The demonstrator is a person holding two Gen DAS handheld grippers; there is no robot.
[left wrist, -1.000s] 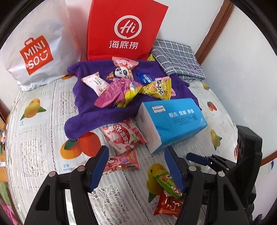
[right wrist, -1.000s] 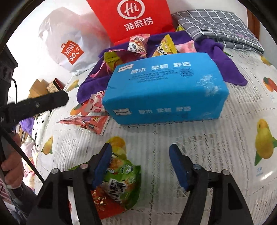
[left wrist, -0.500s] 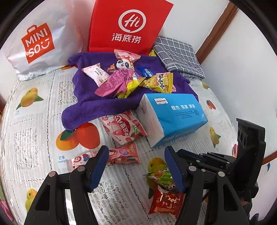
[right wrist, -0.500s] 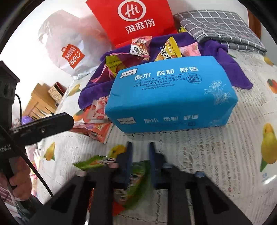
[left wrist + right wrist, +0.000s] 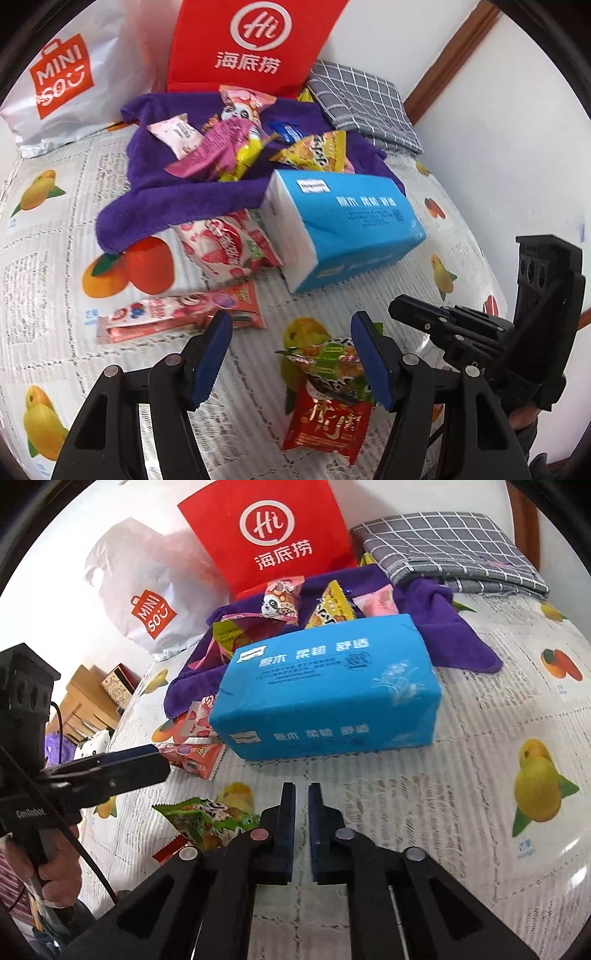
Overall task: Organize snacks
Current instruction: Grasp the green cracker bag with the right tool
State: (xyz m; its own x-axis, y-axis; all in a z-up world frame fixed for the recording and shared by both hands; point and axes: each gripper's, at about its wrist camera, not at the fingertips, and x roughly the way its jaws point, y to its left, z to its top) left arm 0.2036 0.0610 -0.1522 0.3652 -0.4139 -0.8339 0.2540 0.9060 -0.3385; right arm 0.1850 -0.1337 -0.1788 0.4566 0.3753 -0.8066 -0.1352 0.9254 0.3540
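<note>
Several snack packets lie on a purple towel (image 5: 166, 192) at the back of the fruit-print table. In front of it sit a strawberry packet (image 5: 229, 247), a long pink-red packet (image 5: 177, 310), a green packet (image 5: 325, 363) and a red packet (image 5: 328, 421). My left gripper (image 5: 291, 325) hangs open over the cloth, its right finger just beside the green packet. My right gripper (image 5: 302, 790) is shut with nothing between its pads. The green packet (image 5: 207, 818) lies just left of it, partly hidden by its left finger.
A blue tissue pack (image 5: 332, 686) lies across the middle, ahead of both grippers. A red paper bag (image 5: 255, 40) and a white shopping bag (image 5: 62, 77) stand against the back wall. A folded grey checked cloth (image 5: 362, 99) lies at the back right. A hand (image 5: 55, 878) grips the left tool.
My right gripper's jaws have closed from wide open to shut, with no packet in them. My left gripper has sunk a little towards the table and stays open.
</note>
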